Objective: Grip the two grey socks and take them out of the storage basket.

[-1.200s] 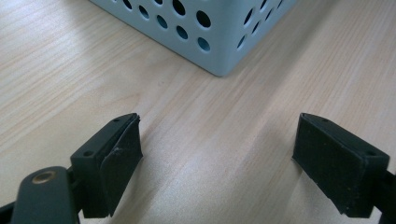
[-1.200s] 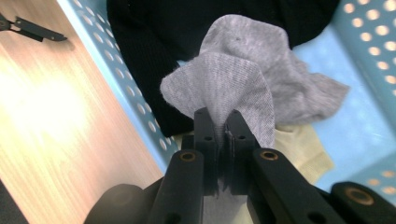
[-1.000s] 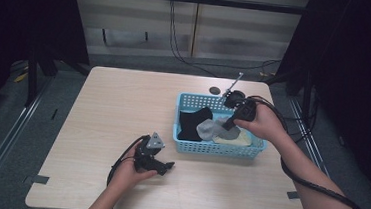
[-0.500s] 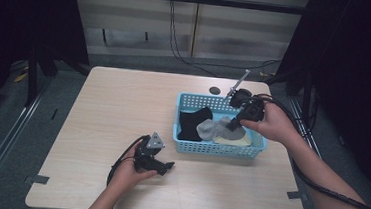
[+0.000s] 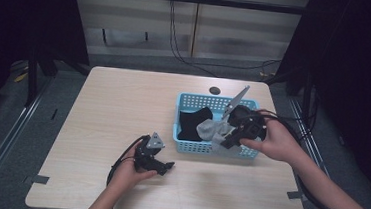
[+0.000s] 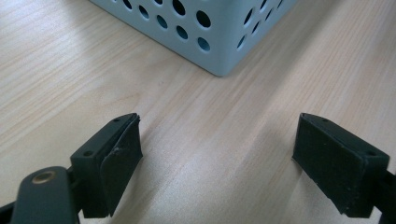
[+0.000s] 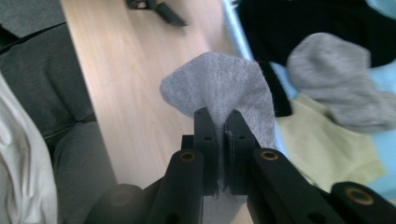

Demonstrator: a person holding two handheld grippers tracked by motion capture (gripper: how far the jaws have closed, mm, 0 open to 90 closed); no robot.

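Observation:
A light blue perforated basket (image 5: 195, 147) stands on the right half of the wooden table (image 5: 123, 104). My right gripper (image 5: 228, 140) is over the basket's near side, shut on a grey sock (image 7: 219, 88) that rises folded between its jaws. The same sock (image 5: 219, 137) hangs just above the basket's near wall. Inside lie a second grey sock (image 7: 331, 79), a black garment (image 5: 192, 122) and a pale yellow cloth (image 7: 327, 144). My left gripper (image 5: 166, 167) rests on the table in front of the basket's near left corner (image 6: 219, 42), its jaws wide open with bare wood between them (image 6: 217, 140).
A dark round hole (image 5: 214, 91) sits in the tabletop behind the basket. The person's grey trouser leg (image 7: 42, 70) lies beyond the table's near edge. Cables trail from both grippers. The table's left half is bare wood.
My right gripper has drawn back toward the basket's near wall and risen a little, bringing the grey sock with it. The left gripper has stayed where it was.

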